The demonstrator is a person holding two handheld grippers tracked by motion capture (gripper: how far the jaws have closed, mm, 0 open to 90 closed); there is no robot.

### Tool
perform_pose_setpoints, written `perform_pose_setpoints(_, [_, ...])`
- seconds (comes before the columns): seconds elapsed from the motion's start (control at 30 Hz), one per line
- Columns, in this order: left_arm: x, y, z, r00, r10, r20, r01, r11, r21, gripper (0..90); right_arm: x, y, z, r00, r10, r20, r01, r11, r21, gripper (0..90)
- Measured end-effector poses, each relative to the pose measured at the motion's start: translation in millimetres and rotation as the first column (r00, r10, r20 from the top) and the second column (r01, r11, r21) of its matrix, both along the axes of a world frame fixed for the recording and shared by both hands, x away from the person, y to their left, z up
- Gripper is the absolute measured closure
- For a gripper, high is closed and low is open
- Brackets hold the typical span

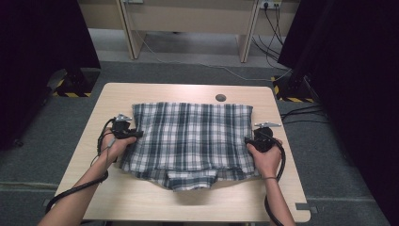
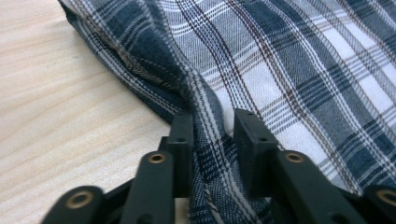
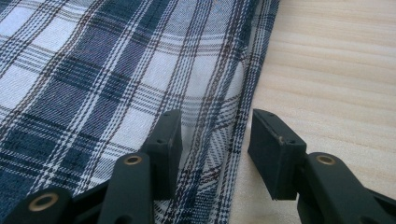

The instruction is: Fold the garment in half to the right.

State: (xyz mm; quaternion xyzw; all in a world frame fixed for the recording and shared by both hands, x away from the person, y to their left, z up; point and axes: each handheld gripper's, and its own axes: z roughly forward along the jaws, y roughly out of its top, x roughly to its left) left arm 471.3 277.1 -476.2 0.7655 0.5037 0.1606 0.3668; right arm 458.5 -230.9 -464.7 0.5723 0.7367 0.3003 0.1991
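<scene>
A blue-and-white plaid shirt (image 1: 190, 136) lies folded flat in the middle of the wooden table (image 1: 188, 202), its collar end (image 1: 190, 180) toward the front edge. My left gripper (image 1: 138, 135) is at the shirt's left edge. In the left gripper view, the left gripper (image 2: 212, 135) is shut on a raised ridge of the plaid shirt (image 2: 289, 70), and creases run into the jaws. My right gripper (image 1: 248, 141) is at the shirt's right edge. In the right gripper view, the right gripper (image 3: 215, 135) stands open astride the hem of the shirt (image 3: 116, 74), one jaw over cloth and the other over bare wood.
A dark round cable hole (image 1: 220, 97) sits in the table behind the shirt. Bare wood (image 1: 94, 141) runs along both sides and the front. Black curtains and stand feet (image 1: 75, 84) flank the table, with cables (image 1: 301, 113) on the grey floor to the right.
</scene>
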Motion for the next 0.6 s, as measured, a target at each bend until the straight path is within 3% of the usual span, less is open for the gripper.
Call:
perform_pose_setpoints(0.2, [-0.4,2.3,-2.2,0.9989,0.04,-0.024,-0.042,0.9963,-0.075,82.1,-0.9,-0.5,-1.0,0.9999,0.002,0.011,-0.002,0.9999,0.011,59.1])
perform_pose_setpoints(0.43, [-0.4,7.5,-4.2,0.9961,0.069,-0.054,-0.076,0.9861,-0.147,83.2,-0.5,-0.5,-0.7,0.9999,0.015,0.008,-0.016,0.9995,0.027,69.3])
perform_pose_setpoints(0.6, [-2.2,9.3,-1.4,0.9964,0.071,-0.048,-0.078,0.9828,-0.168,83.3,0.0,0.1,-0.6,0.9999,0.014,0.002,-0.014,0.9992,0.036,72.2])
